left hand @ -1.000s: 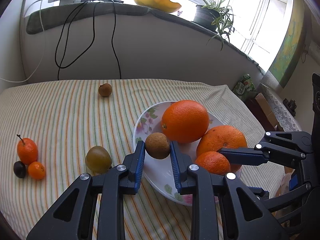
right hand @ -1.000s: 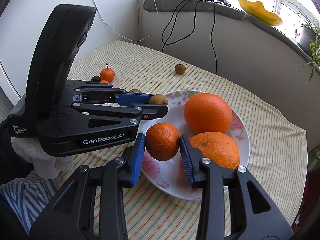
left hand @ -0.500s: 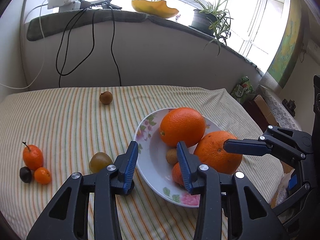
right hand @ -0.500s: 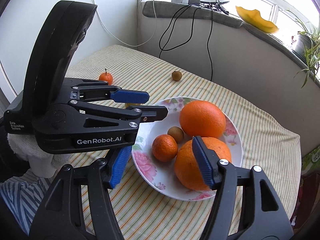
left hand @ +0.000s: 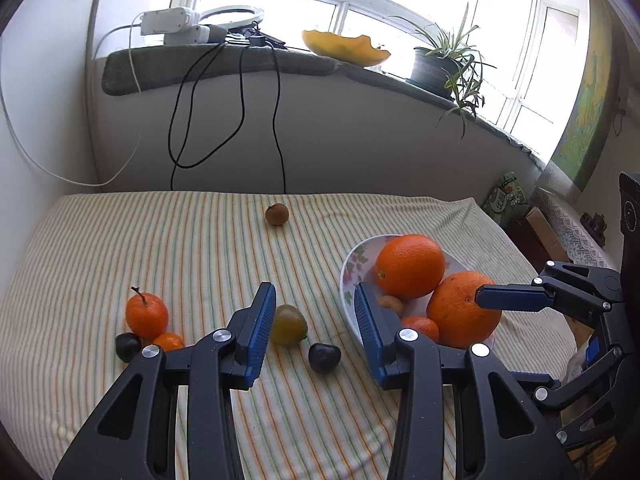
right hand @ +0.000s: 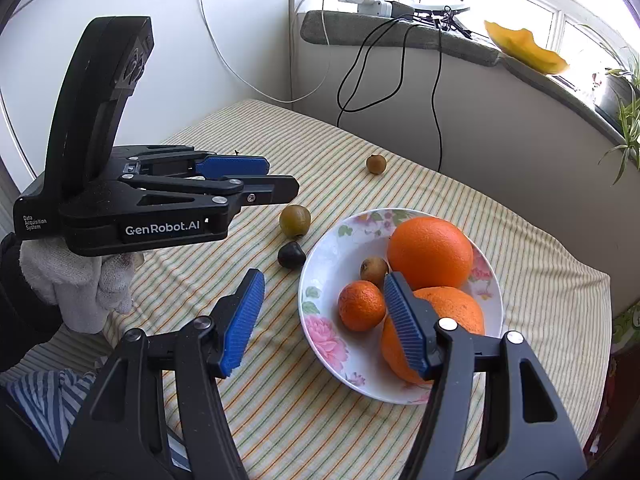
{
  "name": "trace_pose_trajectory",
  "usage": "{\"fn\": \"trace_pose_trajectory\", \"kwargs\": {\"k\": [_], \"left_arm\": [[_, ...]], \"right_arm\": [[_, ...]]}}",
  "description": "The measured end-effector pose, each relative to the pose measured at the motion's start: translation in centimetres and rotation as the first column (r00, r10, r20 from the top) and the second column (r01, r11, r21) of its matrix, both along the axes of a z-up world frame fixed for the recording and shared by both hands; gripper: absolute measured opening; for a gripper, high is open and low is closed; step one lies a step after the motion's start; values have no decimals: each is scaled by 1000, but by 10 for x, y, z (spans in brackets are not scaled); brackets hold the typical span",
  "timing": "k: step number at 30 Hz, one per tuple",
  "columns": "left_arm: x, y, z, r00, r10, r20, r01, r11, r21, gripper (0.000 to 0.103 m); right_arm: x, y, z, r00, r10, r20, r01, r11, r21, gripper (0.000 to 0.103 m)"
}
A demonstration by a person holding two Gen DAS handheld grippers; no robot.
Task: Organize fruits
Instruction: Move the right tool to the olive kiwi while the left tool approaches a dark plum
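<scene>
Both tongs, left point(left hand: 315, 316) and right point(right hand: 323, 312), just opened, seemingly empty.

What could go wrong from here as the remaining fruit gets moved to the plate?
The plate is already crowded: two large oranges, a mandarin and a small brown fruit. Additions might roll off. The dark plum sits near the rim and could be knocked. The open left gripper and right gripper work close together and may collide.
</scene>
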State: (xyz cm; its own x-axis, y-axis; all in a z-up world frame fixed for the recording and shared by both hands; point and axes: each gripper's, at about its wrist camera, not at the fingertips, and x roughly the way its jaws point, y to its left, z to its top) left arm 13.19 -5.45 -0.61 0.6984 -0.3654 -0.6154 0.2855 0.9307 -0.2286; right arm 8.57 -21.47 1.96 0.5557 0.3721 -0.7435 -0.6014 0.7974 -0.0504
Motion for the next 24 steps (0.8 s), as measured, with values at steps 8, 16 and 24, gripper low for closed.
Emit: {"fn": "trace_pose_trajectory", "kwargs": {"k": [8, 16, 24], "left_arm": [[-12, 56, -3, 995, 100, 1, -100, 995, 25, 49], [-20, 94, -19, 986, 161, -33, -160, 986, 40, 49], [-14, 107, -41, 983, 164, -86, -162, 986, 29, 49]], "right_arm": [[11, 22, 3, 999, 47, -6, -47, 999, -4, 65], [27, 44, 0, 995, 89, -42, -89, 996, -12, 65], [49, 65, -15, 989, 125, -85, -131, 989, -68, 63]]}}
